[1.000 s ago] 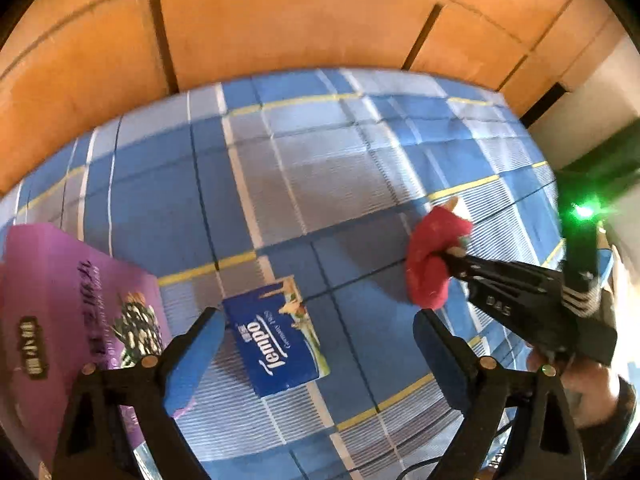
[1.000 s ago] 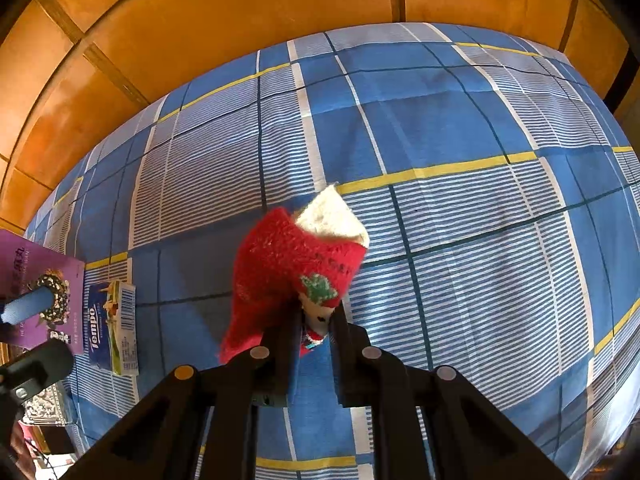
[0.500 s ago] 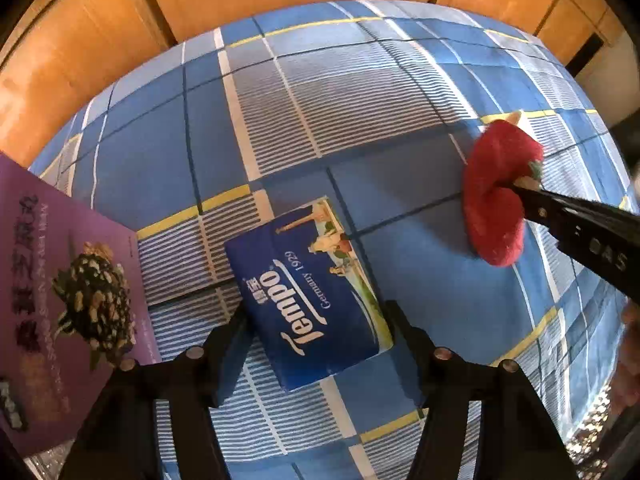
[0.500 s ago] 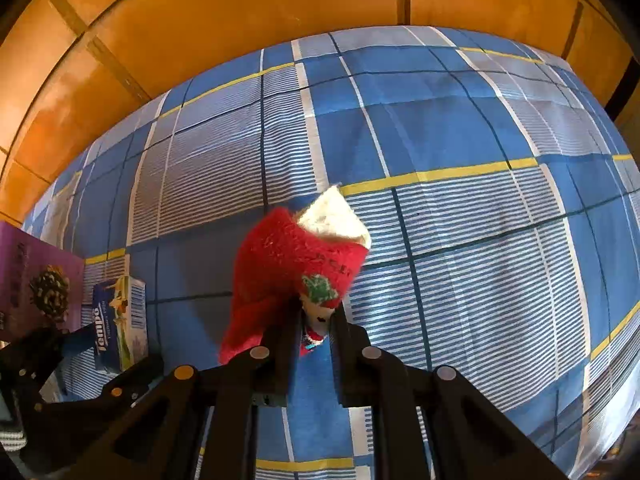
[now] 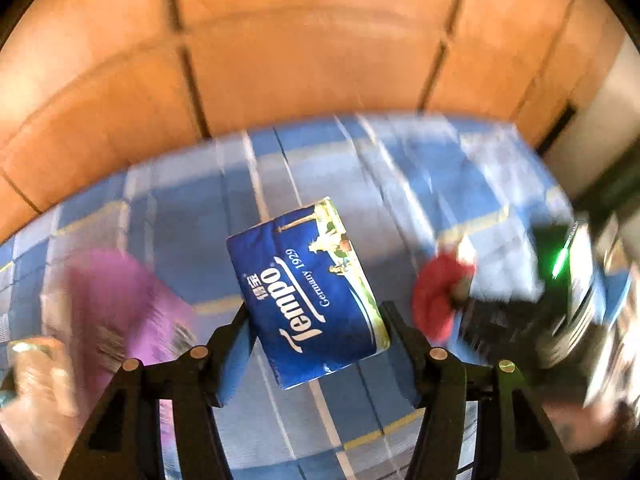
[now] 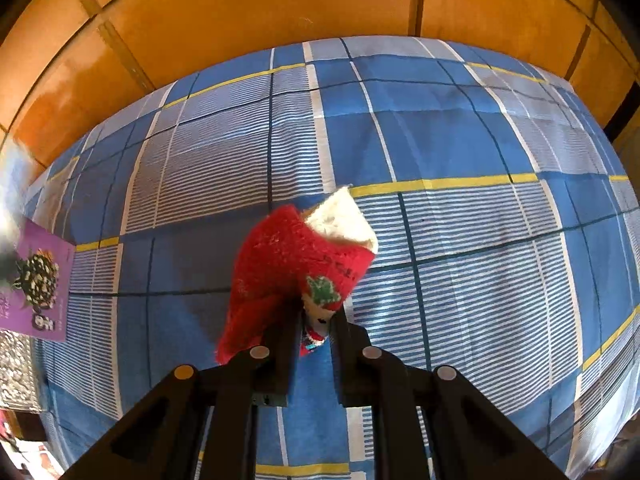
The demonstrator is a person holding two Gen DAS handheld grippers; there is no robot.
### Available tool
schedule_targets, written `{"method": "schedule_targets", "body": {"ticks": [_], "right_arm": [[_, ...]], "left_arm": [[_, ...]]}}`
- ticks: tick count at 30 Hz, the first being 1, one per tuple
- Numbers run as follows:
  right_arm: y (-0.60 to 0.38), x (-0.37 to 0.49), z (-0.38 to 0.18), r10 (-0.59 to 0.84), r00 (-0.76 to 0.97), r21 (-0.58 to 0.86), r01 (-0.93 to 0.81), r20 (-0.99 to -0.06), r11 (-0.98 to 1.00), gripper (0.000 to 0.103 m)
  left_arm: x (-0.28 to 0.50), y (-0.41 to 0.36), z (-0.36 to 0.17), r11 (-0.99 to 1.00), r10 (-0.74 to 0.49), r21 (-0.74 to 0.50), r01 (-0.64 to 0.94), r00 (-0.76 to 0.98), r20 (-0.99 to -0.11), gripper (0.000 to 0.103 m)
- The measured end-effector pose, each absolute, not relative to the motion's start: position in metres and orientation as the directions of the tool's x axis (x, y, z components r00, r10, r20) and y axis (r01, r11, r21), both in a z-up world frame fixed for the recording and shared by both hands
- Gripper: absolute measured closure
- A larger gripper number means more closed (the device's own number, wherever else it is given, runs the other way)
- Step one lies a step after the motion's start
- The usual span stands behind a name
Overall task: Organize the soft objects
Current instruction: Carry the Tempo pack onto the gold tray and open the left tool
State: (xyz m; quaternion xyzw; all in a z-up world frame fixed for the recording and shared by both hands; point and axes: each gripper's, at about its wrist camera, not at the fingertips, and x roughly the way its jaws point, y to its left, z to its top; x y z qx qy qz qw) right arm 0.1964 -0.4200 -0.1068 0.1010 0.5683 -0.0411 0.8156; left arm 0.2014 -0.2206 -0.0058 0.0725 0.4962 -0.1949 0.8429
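Blue Tempo tissue pack [image 5: 308, 300] sits clamped between the pads of the left gripper [image 5: 314, 344], clear of the blue plaid bedsheet [image 6: 460, 140] — its jaws have just been closing, and now pinch the pack's two sides. Red sock [image 6: 292, 268] with a white cuff hangs from the right gripper [image 6: 314, 332], jaws nearly together on its fabric. Purple box [image 6: 36, 284] lies on the sheet at the left edge. Orange panelled wall [image 6: 280, 12] behind; left view blurred.

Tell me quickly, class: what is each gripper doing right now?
Left gripper: jaws just closed on the blue Tempo tissue pack.
Right gripper: shut on the red sock.
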Motion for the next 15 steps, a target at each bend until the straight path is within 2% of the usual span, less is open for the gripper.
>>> {"method": "schedule_targets", "body": {"ticks": [3, 8, 15], "right_arm": [[-0.418, 0.197, -0.108, 0.039, 0.355, 0.107, 0.173, -0.934, 0.979, 0.091], [-0.413, 0.198, -0.108, 0.016, 0.364, 0.077, 0.154, -0.931, 0.985, 0.091], [-0.407, 0.198, -0.108, -0.017, 0.377, 0.033, 0.125, -0.926, 0.992, 0.091]], "left_arm": [[0.217, -0.195, 0.031, 0.937, -0.25, -0.07, 0.341, 0.517, -0.819, 0.042], [0.249, -0.113, 0.073, 0.986, -0.149, -0.066, 0.153, 0.635, -0.758, 0.042], [0.244, 0.01, 0.079, 0.998, 0.018, -0.032, -0.061, 0.678, -0.735, 0.042]]}}
